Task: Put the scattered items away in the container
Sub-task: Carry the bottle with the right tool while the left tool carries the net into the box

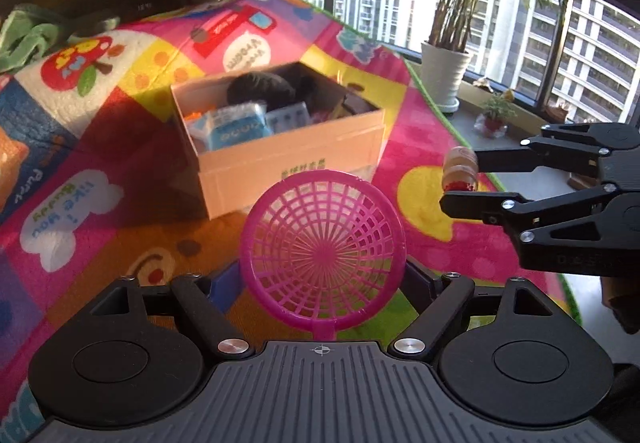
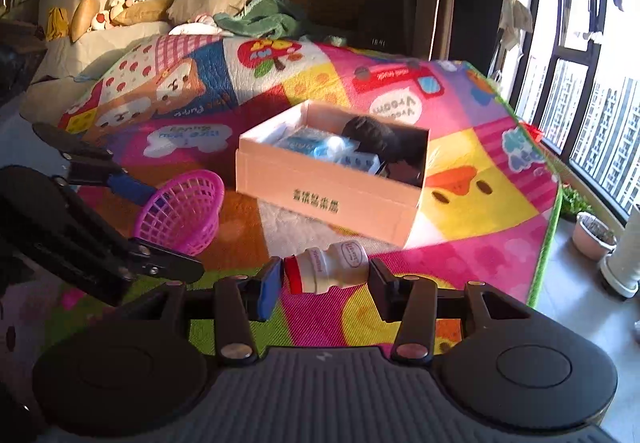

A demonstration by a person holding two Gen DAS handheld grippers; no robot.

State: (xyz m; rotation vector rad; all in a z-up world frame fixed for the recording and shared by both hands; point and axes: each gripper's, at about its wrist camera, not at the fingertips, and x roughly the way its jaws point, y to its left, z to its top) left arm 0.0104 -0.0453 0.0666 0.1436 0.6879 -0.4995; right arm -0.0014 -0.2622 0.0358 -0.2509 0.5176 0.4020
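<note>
Pink mesh strainer (image 1: 322,248) sits pinched in my left gripper (image 1: 324,283), held above the play mat (image 1: 120,179). My right gripper (image 2: 326,275) clamps a small white yogurt bottle (image 2: 329,272) lying sideways between its fingers. Just beyond both, the open cardboard box (image 2: 332,199) rests on the mat, already holding packets and a dark object.
</note>
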